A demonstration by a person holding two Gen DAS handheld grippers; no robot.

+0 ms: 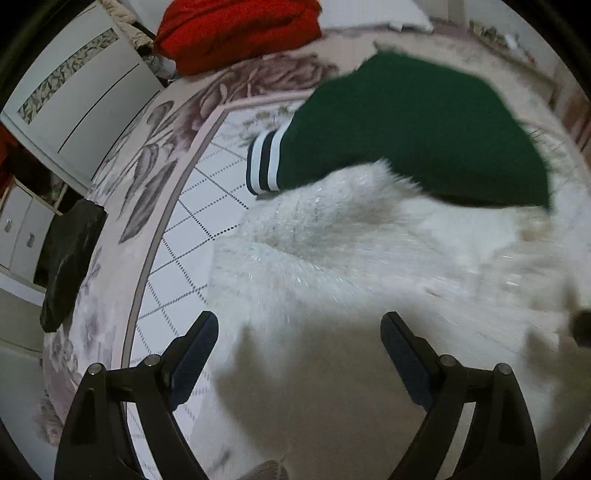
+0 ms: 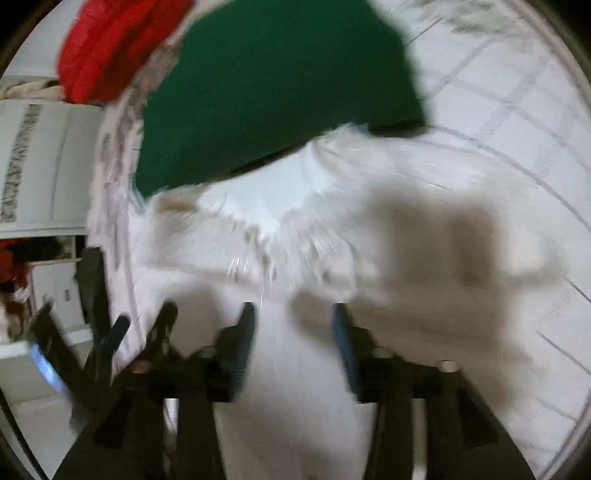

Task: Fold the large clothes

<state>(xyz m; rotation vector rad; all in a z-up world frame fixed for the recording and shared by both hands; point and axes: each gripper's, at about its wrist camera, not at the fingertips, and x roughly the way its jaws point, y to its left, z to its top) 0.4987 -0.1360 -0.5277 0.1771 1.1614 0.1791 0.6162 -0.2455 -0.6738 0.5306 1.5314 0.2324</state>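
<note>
both fingers of the left hand-held gripper (image 1: 299,354) stand wide apart, nothing between them. right hand-held gripper (image 2: 293,332) part open, empty too. white fluffy garment (image 1: 369,258) lies just ahead of both, on the patterned bed cover (image 1: 192,206); green garment (image 1: 406,122) overlaps its far edge. looks soft, bulky, light, probably slippery pile. pinch at a hem or corner.

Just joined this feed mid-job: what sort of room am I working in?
Probably a bedroom: clothes lie on a floral bedspread, a white wardrobe stands beside it, and a red folded garment and green sweater wait there.
</note>
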